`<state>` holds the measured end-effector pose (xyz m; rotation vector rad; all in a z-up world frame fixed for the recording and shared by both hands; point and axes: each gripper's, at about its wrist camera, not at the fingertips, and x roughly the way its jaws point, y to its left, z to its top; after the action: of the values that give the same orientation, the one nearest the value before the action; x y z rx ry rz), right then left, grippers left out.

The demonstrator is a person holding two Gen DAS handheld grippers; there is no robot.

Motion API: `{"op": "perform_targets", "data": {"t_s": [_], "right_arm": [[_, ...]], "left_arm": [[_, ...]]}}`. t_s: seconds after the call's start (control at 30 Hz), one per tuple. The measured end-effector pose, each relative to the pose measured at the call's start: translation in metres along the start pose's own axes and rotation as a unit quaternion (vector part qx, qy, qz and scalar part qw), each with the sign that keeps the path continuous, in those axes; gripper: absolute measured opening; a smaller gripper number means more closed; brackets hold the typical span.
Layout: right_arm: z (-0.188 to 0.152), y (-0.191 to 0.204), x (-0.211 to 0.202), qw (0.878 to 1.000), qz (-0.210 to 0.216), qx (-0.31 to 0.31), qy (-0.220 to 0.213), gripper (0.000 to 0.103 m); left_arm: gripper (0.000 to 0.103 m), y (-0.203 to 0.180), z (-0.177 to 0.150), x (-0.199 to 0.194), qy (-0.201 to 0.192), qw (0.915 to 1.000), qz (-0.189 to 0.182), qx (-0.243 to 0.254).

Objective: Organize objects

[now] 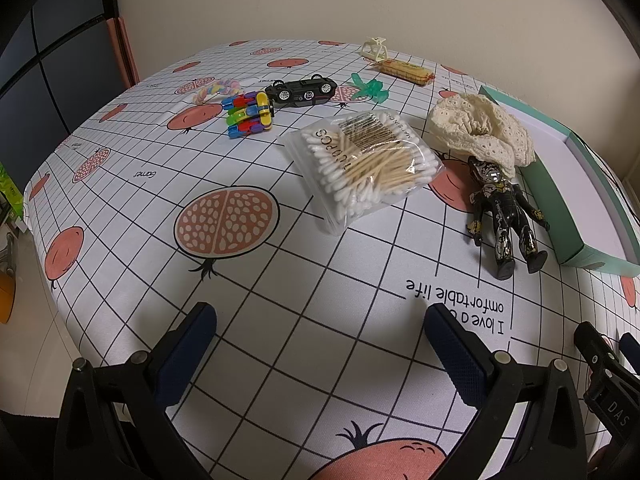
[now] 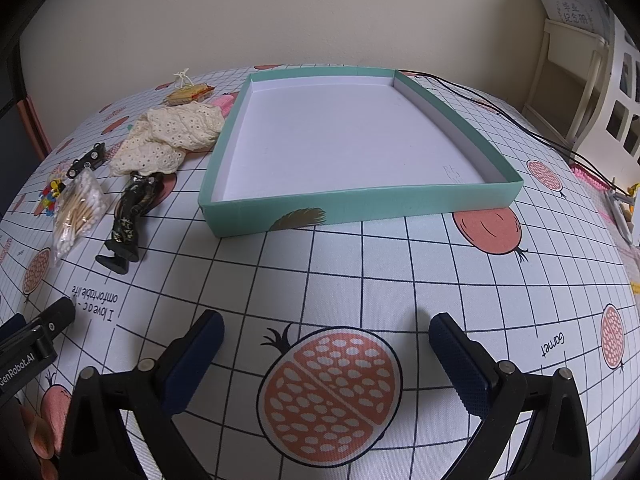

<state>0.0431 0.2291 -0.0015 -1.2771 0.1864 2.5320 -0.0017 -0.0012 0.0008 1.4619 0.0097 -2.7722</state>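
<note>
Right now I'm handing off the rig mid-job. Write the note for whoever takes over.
Left gripper: open, holding nothing, hovering over the near tablecloth.
Right gripper: open, holding nothing, facing the teal box.
Box: nothing in it yet.
Still loose on the table, left of the box: bag of cotton swabs, black figurine lying beside the box wall, cream lace cloth, black toy car on its roof, colourful clips, green clip, snack packet, pastel twisted band.
Done: nothing. Left: presumably everything goes into the box.
</note>
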Motion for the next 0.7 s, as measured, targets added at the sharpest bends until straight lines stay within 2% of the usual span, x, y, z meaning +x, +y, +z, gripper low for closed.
{"op": "perform_targets", "data": {"t_s": [0.23, 0.37, 0.47, 0.57, 0.63, 0.7], "right_arm": [[0.005, -0.005, 0.0, 1.0, 0.008, 0.004, 0.012, 0.103], [0.014, -0.003, -0.013, 1.0, 0.015, 0.003, -0.004, 0.103], [0.033, 0.004, -0.031, 0.999, 0.013, -0.021, -0.03, 0.103], [0.058, 0.013, -0.053, 0.998, 0.03, -0.036, -0.053, 0.103], [0.07, 0.022, -0.063, 0.996, 0.037, -0.052, -0.061, 0.103], [0.083, 0.036, -0.073, 0.994, 0.043, -0.076, -0.064, 0.103]], "left_arm": [[0.103, 0.0, 0.004, 0.001, 0.011, 0.9998, -0.014, -0.001], [0.103, 0.003, 0.018, -0.007, 0.011, 0.9993, -0.032, -0.014], [0.103, 0.001, 0.039, -0.02, 0.007, 0.9994, -0.032, -0.009], [0.103, 0.0, 0.066, -0.034, 0.002, 0.9997, -0.023, -0.003], [0.103, 0.0, 0.085, -0.039, 0.002, 0.9999, -0.009, 0.006], [0.103, 0.004, 0.101, -0.042, 0.01, 0.9998, -0.016, 0.0]]}}
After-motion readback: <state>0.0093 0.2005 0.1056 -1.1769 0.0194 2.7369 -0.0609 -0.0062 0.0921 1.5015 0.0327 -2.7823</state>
